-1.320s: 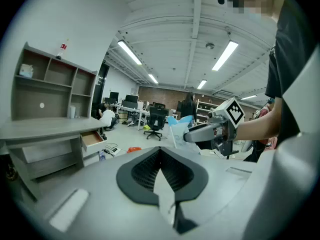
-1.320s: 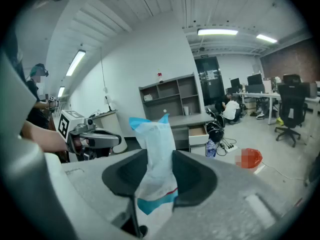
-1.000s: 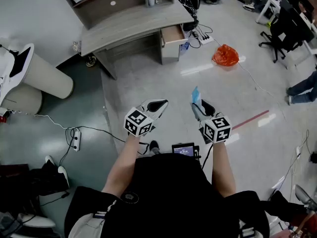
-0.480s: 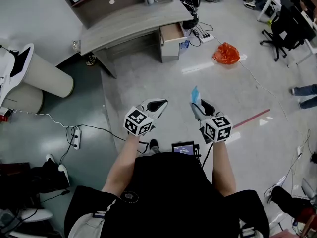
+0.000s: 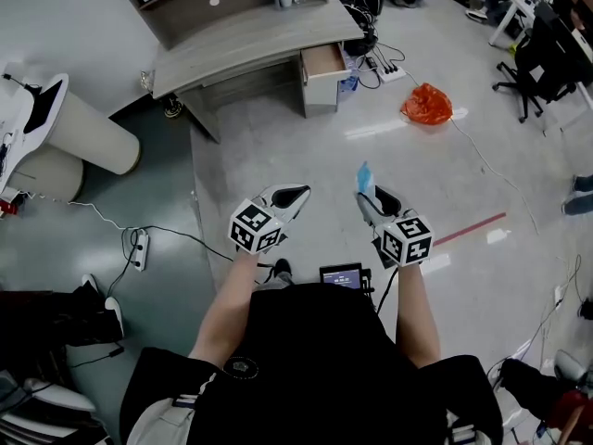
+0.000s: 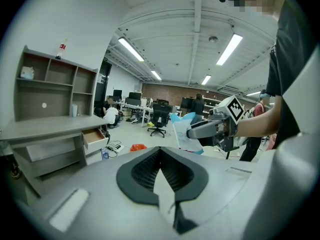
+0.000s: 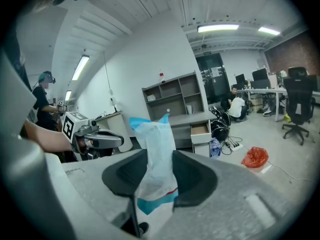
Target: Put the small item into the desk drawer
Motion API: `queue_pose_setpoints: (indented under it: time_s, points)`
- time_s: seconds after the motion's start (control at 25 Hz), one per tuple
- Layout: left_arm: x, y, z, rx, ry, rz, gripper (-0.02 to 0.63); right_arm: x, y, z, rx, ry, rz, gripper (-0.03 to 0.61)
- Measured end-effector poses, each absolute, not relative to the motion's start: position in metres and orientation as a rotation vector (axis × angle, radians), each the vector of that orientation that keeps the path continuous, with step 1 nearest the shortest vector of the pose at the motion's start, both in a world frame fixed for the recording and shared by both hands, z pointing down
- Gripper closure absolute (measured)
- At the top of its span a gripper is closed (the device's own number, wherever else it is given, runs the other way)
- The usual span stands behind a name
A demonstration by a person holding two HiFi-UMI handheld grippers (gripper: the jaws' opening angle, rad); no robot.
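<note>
**Packet in hand, drawer well ahead**

The packet (image 7: 156,149) stands upright with its long axis vertical and its blue top pointing up. The right gripper (image 7: 159,173) pinches its lower half, out over the floor in front of the person. This looks like the carrying step. The next move calls for closing on the desk (image 5: 243,37) and lowering the packet into the open drawer (image 5: 323,60) at the desk's right end, well apart from here. The left gripper (image 6: 161,170) has its jaws together on nothing.

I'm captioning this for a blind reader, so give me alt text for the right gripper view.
The right gripper is shut on a pale blue and white plastic packet, held upright. Beyond it stands a grey wooden desk with one open drawer, and the left gripper shows at the left.
</note>
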State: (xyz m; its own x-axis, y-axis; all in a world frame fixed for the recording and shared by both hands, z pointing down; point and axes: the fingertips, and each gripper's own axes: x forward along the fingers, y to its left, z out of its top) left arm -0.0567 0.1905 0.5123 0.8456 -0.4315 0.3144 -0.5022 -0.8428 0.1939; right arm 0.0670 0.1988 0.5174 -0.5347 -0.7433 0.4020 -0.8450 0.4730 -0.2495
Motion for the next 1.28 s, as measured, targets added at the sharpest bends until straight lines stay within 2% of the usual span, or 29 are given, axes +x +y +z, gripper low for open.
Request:
queue_pose_setpoints:
  time_s: [0.68, 1.28]
  points:
    - [-0.037, 0.177, 0.530, 2.710, -0.734, 0.381, 0.612, 0.096, 0.185, 0.532, 1.362, -2.472, 0.674, 0.417]
    - [-0.039, 0.077, 0.541, 2.708, -0.676, 0.369, 0.612, 0.093, 0.093, 0.535, 1.399, -2.427, 0.677, 0.417]
